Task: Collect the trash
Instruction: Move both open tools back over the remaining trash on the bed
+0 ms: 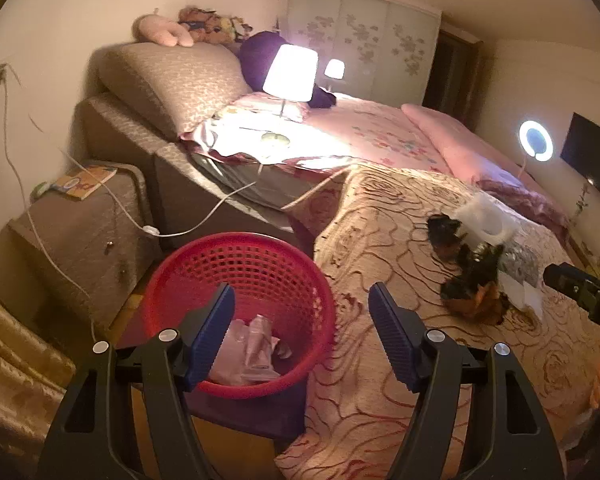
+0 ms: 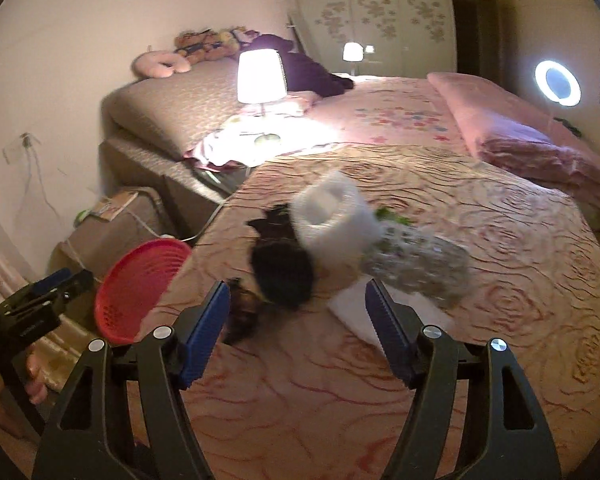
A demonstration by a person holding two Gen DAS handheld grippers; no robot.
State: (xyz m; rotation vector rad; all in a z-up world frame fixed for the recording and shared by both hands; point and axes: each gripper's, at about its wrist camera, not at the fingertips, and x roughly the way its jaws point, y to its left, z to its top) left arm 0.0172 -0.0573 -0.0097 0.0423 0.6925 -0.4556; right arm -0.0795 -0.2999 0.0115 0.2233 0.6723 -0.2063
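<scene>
A red mesh trash basket [image 1: 204,276] stands on the floor beside the bed with crumpled pink plastic trash [image 1: 252,352] in it; it also shows in the right wrist view [image 2: 136,292]. My left gripper [image 1: 302,300] is open and empty above the basket's right rim. On the bedspread lies a trash pile: a white plastic cup [image 2: 332,216], a dark wrapper [image 2: 282,272], a patterned foil bag [image 2: 420,260] and white paper [image 2: 354,304]. The pile also shows in the left wrist view [image 1: 476,272]. My right gripper [image 2: 298,300] is open and empty just in front of the pile.
The rose-patterned bedspread [image 2: 380,380] covers the near bed. A lit lamp [image 1: 290,74] stands on the bed, cords [image 1: 204,220] trail to a brown nightstand [image 1: 80,232]. Pink pillows [image 2: 520,128] and a ring light [image 2: 558,82] are to the right.
</scene>
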